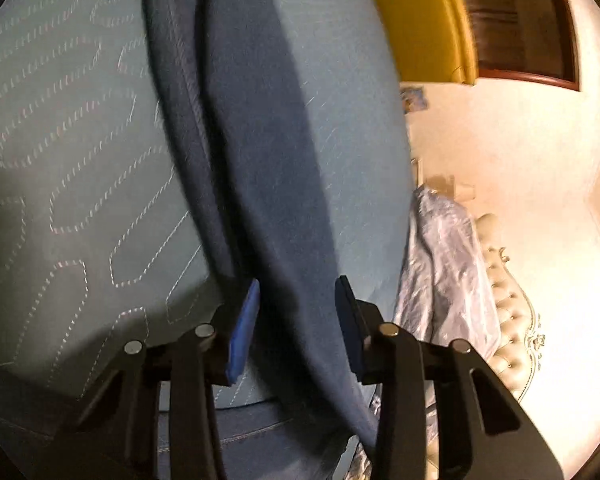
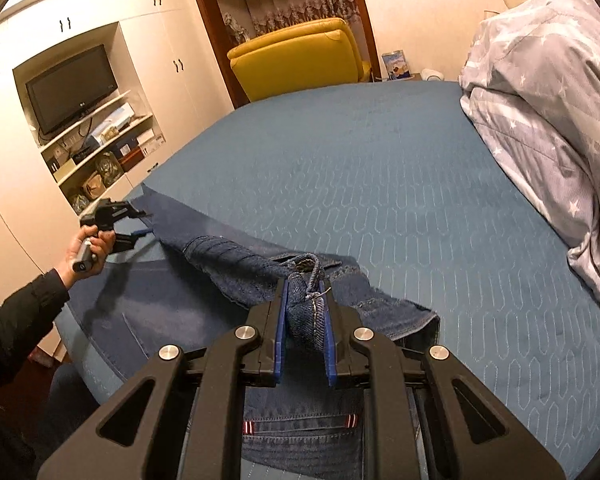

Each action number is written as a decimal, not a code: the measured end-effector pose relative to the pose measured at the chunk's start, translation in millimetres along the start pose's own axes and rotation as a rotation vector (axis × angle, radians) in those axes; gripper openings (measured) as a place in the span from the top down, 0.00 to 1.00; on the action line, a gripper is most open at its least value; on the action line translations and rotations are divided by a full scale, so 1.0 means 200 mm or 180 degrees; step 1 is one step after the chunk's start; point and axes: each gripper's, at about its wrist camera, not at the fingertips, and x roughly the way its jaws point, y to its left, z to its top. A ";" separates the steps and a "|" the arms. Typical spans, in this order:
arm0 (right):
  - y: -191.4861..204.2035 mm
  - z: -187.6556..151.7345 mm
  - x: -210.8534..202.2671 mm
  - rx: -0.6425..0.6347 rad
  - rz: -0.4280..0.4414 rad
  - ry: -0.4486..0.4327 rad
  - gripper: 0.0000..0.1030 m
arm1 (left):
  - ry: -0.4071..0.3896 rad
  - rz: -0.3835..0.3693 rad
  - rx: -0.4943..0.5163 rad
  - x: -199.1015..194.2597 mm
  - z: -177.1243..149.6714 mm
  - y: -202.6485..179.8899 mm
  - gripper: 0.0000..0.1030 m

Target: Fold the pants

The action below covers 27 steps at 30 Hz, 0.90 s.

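**Pants being stretched between two grippers over the bed**

The pants (image 2: 260, 280) are being held low over the near edge of the blue quilted bedspread (image 2: 380, 160), partly resting on it. A bunched wad of waistband denim is being pinched between the blue pads of the right gripper (image 2: 305, 312). The left gripper (image 1: 296, 320) is being held out to the left; its jaws are standing apart around a hanging fold of the cloth, and whether that cloth is actually being squeezed cannot be told.

For a clean fold, the fabric is probably best kept taut between the two tools and laid flat with the seams lined up before either grip is loosened; slack in the middle would likely leave creases.

Only in the right wrist view are the person's hand (image 2: 90, 246), the grey star-patterned duvet (image 2: 540, 100), the yellow armchair (image 2: 296, 56) and the television (image 2: 72, 86) being shown. Only in the left wrist view is the gap between the left pads being revealed.
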 end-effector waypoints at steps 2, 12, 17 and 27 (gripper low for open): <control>-0.01 0.01 0.00 0.0004 0.0002 -0.0002 0.84 | 0.0003 0.0003 -0.0096 0.04 0.03 0.02 0.67; -0.14 -0.12 -0.02 -0.0141 0.0038 0.0178 0.84 | -0.0392 0.0294 0.0542 -0.46 -0.24 -0.21 0.98; -0.35 -0.42 0.02 0.0359 -0.0089 0.0582 0.67 | -0.0467 0.0405 0.0558 -0.76 -0.85 0.10 0.98; -0.44 -0.85 -0.14 0.2121 -0.0116 0.0365 0.42 | -0.0432 0.0368 0.0380 -0.70 -1.03 0.45 0.98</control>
